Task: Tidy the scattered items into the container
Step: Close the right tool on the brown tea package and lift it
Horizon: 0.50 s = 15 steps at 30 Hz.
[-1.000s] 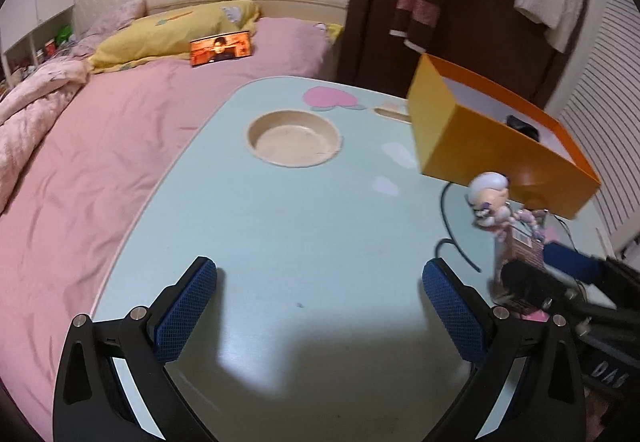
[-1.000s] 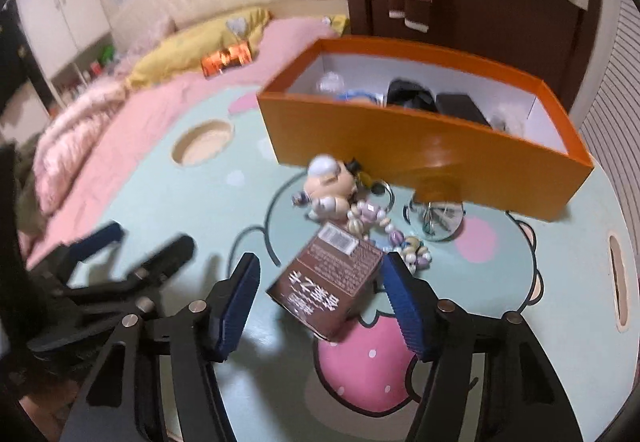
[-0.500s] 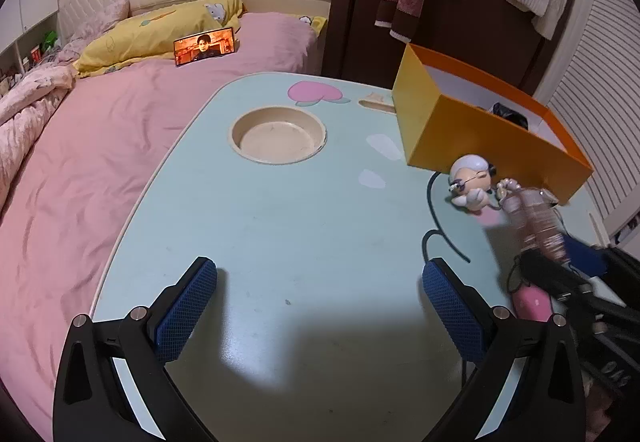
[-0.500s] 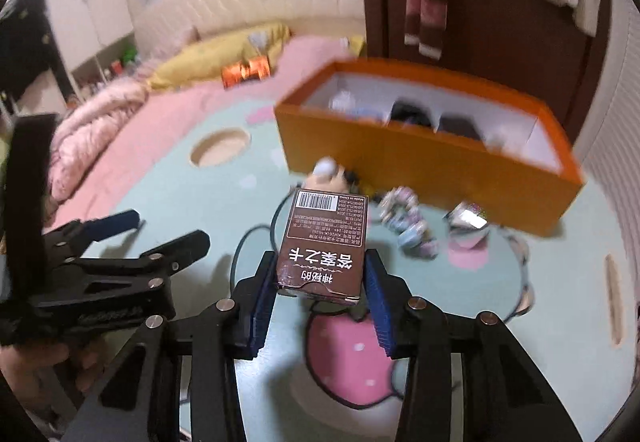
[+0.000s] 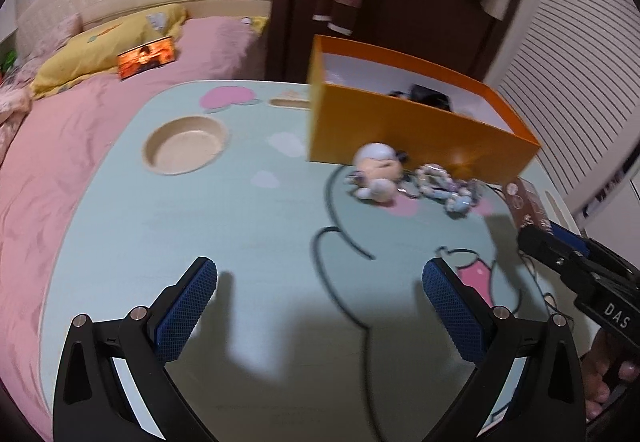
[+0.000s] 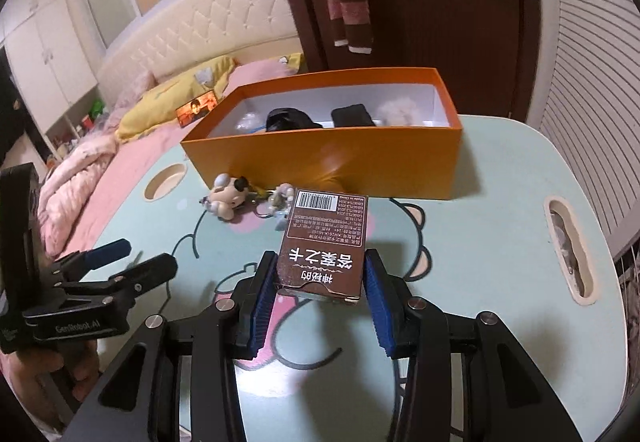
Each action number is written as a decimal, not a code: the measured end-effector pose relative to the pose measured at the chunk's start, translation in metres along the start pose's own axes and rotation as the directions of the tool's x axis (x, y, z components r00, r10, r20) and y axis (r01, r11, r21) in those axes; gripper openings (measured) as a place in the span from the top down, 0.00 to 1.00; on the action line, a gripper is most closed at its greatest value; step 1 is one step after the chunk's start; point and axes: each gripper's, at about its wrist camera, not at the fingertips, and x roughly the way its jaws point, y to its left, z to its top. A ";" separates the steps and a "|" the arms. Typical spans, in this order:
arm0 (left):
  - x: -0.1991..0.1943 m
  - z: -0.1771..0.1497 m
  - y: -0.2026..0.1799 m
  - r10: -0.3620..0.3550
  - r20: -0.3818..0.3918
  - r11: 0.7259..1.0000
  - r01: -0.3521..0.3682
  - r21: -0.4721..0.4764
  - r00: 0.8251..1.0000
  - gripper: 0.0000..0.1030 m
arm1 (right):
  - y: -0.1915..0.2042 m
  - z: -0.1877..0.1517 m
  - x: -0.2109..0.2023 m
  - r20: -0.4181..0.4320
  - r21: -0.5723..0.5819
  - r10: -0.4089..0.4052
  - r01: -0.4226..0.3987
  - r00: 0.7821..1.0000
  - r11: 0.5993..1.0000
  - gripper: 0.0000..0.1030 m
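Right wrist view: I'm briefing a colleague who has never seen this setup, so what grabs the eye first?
The brown card box clamped in the right gripper, lifted above the mint cartoon table. Behind it, the open orange box already holds dark items, with a doll keychain lying in front of its near wall.

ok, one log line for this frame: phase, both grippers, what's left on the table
phase: carry to orange box | right gripper: shut on brown card box | left gripper: open, empty | left on table: doll keychain, bead string

Glossy table [image 6: 500,178], matt cardboard box [image 6: 320,158]
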 end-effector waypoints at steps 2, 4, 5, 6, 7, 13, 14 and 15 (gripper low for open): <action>0.000 0.004 -0.011 -0.031 0.004 0.999 0.031 0.018 1.000 0.01 | -0.003 -0.001 -0.001 0.005 -0.002 -0.018 0.018 1.000 1.000 0.60; -0.001 0.009 -0.023 -0.077 0.016 0.996 0.076 0.036 0.997 0.01 | -0.007 -0.001 -0.002 0.010 0.002 -0.031 0.031 0.999 1.000 0.60; -0.002 0.012 -0.032 -0.109 0.026 0.993 0.107 0.054 0.994 0.01 | -0.010 -0.001 -0.003 0.012 0.010 -0.033 0.033 0.999 0.999 0.60; -0.002 0.015 -0.040 -0.138 0.032 0.988 0.135 0.077 0.990 0.02 | -0.013 0.000 -0.004 0.015 0.022 -0.032 0.031 0.999 0.999 0.60; -0.001 0.018 -0.048 -0.163 0.036 0.982 0.159 0.098 0.986 0.11 | -0.016 0.000 -0.005 0.018 0.034 -0.032 0.032 0.999 0.999 0.60; 0.032 0.037 -0.090 -0.179 -0.033 0.964 0.182 0.193 0.983 0.45 | -0.034 0.003 -0.015 0.043 0.080 -0.054 0.050 0.998 0.996 0.60; 0.038 0.038 -0.095 -0.177 -0.038 0.962 0.181 0.203 0.983 0.45 | -0.037 0.004 -0.016 0.046 0.089 -0.056 0.052 0.997 0.995 0.60; 0.042 0.040 -0.099 -0.166 -0.043 0.962 0.172 0.212 0.985 0.45 | -0.040 0.004 -0.017 0.048 0.096 -0.056 0.051 0.997 0.994 0.60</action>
